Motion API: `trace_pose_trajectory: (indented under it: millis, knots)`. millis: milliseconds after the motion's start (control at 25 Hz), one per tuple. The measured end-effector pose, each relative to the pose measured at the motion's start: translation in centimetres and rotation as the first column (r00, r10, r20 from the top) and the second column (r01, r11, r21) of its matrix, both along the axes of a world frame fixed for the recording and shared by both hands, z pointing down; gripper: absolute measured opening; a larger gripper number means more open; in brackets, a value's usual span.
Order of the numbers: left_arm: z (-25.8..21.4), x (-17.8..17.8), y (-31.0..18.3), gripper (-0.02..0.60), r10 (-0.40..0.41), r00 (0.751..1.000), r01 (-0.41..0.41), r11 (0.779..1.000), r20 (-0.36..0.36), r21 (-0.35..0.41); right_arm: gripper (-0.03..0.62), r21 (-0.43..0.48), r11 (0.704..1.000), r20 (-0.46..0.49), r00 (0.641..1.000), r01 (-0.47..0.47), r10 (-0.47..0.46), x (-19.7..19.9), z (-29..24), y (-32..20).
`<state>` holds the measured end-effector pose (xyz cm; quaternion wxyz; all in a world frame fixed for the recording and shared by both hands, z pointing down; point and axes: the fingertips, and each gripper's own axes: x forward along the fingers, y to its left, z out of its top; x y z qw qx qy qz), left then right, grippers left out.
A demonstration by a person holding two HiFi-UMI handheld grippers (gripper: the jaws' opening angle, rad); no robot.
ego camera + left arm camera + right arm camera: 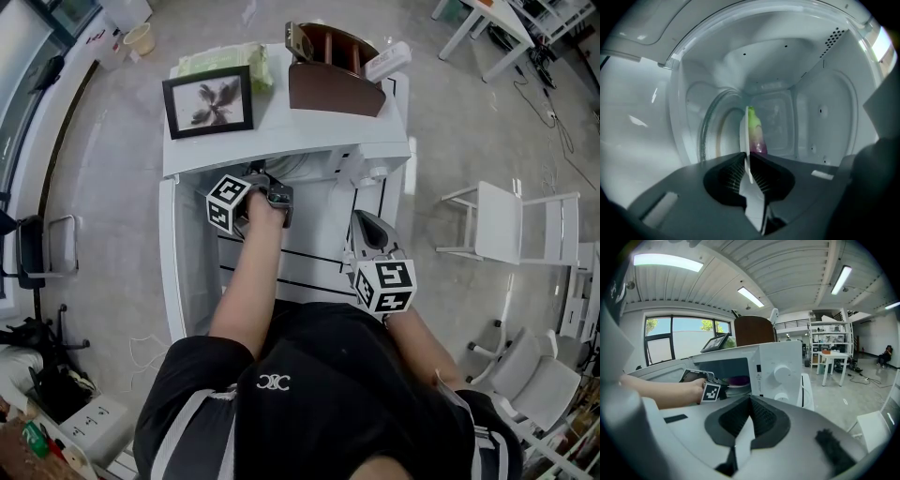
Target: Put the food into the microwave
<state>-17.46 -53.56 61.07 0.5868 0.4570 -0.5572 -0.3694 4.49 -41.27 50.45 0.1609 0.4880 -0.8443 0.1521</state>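
The white microwave [281, 141] stands with its door [171, 272] swung open to the left. My left gripper [747, 159] reaches inside the cavity [825, 117]. Its jaws are shut on the rim of a white plate [746, 136], seen edge-on. Green and purple food [756, 133] lies on the plate. From the head view the left gripper [272, 195] is at the oven's mouth, its tips hidden. The right gripper view shows the microwave [780, 364], the plate [737, 389] and purple food [738, 380] inside. My right gripper [751, 399] is shut and empty, hanging in front of the control panel [370, 230].
On top of the microwave's table sit a framed picture [208, 101], a green packet [225, 61] and a brown wooden box [333, 67]. White chairs [506, 220] stand to the right. A white table [836, 357] stands further back.
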Motion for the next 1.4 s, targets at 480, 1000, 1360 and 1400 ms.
trace_pose_trajectory:
  millis: [480, 1000, 1360, 1400]
  knots:
    - [0.1, 0.3, 0.6, 0.081, 0.212, 0.893, -0.157, 0.973, 0.397, -0.167, 0.008, 0.004, 0.998, -0.001, 0.998, 0.061, -0.061, -1.1, 0.0, 1.2]
    - [0.5, -1.0, 0.8, 0.212, 0.376, 0.608, -0.118, 0.914, 0.700, -0.389, 0.008, 0.031, 0.997, -0.013, 0.998, 0.069, -0.068, -1.2, -0.5, 1.7]
    - [-0.7, -2.4, 3.3, 0.009, 0.357, 0.492, -0.029, 0.918, 0.794, -0.395, 0.008, 0.047, 0.998, 0.028, 0.999, 0.045, -0.047, -0.4, -1.2, 2.4]
    - [-0.9, -2.3, 3.8, 0.009, 0.356, 0.481, -0.030, 0.920, 0.802, -0.390, 0.008, 0.053, 0.998, 0.039, 0.998, 0.043, -0.045, -0.3, -1.5, 2.6]
